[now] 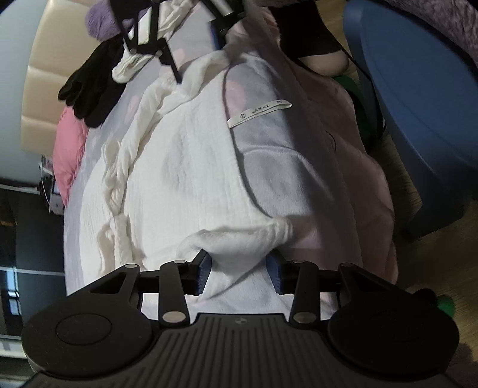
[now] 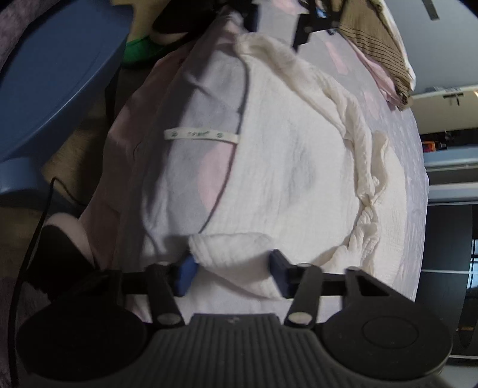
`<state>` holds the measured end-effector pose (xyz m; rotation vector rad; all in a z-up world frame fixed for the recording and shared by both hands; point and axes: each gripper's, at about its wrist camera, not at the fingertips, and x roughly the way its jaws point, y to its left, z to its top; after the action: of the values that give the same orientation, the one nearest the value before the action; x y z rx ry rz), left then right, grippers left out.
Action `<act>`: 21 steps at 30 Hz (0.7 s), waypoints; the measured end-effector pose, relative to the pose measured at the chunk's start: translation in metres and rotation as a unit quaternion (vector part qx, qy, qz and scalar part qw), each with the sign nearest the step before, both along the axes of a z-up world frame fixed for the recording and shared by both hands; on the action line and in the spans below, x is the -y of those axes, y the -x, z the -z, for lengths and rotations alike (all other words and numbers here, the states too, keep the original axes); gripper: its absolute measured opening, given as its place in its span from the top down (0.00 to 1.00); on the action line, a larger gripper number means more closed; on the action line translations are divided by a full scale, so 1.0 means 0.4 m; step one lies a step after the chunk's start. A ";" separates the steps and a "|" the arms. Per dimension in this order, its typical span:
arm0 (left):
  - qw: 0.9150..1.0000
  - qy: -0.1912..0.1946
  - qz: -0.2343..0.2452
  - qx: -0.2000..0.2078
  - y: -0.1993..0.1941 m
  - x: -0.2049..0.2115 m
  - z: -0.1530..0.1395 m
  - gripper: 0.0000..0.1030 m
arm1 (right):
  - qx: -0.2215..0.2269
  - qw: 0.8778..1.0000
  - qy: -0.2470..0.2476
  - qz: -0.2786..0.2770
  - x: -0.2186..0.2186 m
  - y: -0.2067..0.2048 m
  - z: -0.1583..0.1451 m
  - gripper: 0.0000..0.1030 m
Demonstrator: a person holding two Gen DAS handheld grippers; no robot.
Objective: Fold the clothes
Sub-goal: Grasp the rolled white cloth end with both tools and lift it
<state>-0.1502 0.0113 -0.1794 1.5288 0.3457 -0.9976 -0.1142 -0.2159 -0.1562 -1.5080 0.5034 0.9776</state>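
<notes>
A white crinkled garment (image 1: 185, 167) lies spread on the lavender bed sheet (image 1: 89, 167), with a white ribbon label (image 1: 260, 113) at its neck opening. In the left wrist view my left gripper (image 1: 240, 273) is open, its blue pads on either side of a raised fold at the garment's near edge. The right gripper (image 1: 195, 55) shows at the far end. In the right wrist view my right gripper (image 2: 233, 274) is also open around a bunched fold of the same garment (image 2: 286, 167), close to the label (image 2: 201, 135). The left gripper (image 2: 277, 29) is at the top.
Black gloves (image 1: 89, 89), a pink cloth (image 1: 70, 149) and a purple one (image 1: 101, 21) lie beside the garment. A striped brown garment (image 2: 379, 38) sits at the bed's far corner. A blue bin (image 1: 418, 89) stands off the bed edge. A person's black sleeve (image 1: 304, 32) reaches in.
</notes>
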 end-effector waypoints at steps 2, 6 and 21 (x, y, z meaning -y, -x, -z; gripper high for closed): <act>1.000 0.004 -0.007 -0.006 -0.008 0.009 -0.005 0.63 | -0.006 1.000 -0.011 0.018 -0.004 -0.015 -0.003 0.65; 0.997 0.034 -0.052 -0.043 -0.038 0.027 -0.035 0.90 | -0.025 0.997 -0.038 0.057 -0.005 -0.040 -0.021 0.79; 0.976 0.120 -0.138 -0.114 -0.080 0.029 -0.235 0.95 | -0.062 0.980 -0.143 0.124 0.017 -0.081 -0.223 0.83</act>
<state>-0.1182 -0.0002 -0.0855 1.1157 0.5618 -0.9559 -0.0817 -0.2226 -0.0668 -1.1033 0.5981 0.9085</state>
